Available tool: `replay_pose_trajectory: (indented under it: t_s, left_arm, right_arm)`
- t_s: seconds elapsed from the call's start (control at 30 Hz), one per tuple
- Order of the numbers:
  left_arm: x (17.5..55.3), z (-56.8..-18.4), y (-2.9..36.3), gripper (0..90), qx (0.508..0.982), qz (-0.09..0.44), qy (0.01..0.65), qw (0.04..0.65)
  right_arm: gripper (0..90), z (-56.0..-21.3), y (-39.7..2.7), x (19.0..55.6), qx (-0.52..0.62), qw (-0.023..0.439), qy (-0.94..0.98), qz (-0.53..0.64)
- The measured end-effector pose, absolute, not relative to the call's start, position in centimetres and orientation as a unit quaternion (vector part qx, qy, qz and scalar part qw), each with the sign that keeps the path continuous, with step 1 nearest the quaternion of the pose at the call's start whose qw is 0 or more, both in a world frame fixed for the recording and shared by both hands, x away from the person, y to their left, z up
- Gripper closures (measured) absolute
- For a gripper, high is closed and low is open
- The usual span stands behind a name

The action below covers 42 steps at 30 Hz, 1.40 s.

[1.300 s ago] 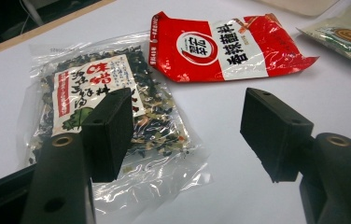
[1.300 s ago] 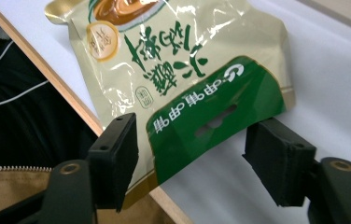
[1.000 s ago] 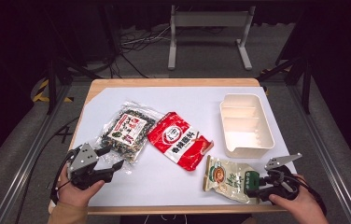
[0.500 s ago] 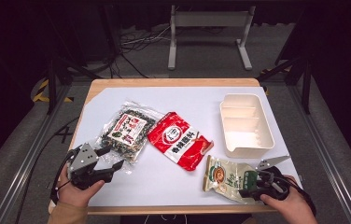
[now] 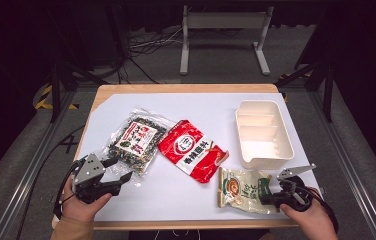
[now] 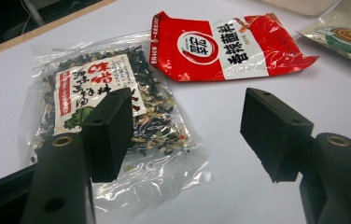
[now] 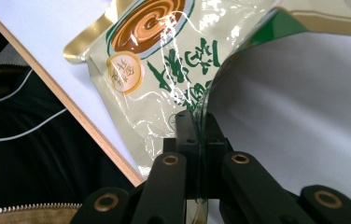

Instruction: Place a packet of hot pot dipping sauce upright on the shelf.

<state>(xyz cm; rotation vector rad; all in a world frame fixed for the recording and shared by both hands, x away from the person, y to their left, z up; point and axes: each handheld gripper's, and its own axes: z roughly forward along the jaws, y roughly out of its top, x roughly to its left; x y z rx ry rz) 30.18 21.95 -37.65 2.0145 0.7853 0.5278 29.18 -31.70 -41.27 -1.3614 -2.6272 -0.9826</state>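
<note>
Packets of food lie across a white table [image 5: 186, 105], and the step in hand looks like picking up the nearest one. At the near right edge, the right gripper [image 5: 276, 196] has its jaws pressed together on the edge of the cream-and-green pouch [image 5: 243, 187]; the right gripper view shows the film pinched flat between the black pads and the pouch [image 7: 164, 70] curling up and away from the surface. Near left, the left gripper [image 5: 118, 178] hangs with its jaws spread wide and nothing between them, just beside the near corner of the clear seaweed bag [image 5: 136, 141]. Right of that bag, in the middle of the table, lies the red packet [image 5: 191, 150], and farther right stands the cream divided tray [image 5: 263, 132], its compartments bare.

My guess is that the pouch is meant for the tray, so the next move calls for a lift clear of the table and a carry to the far side, keeping the thin pinch from slipping.

From above, the grip itself is too small to judge; the right gripper view settles it. The left gripper view [image 6: 190, 135] alone shows the gap between its pads, with the seaweed bag [image 6: 99, 98] partly behind one jaw.
</note>
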Motion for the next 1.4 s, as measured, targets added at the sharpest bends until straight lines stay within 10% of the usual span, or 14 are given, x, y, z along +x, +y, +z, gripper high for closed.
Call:
replay_pose_trajectory:
  t_s: [1.4]
  left_arm:
    - [30.6,-38.1,22.6,35.4,0.806,0.214,0.333,0.440]
  right_arm:
    - [89.7,-30.5,-30.5,27.9,-0.370,-0.050,-0.863,-0.341]
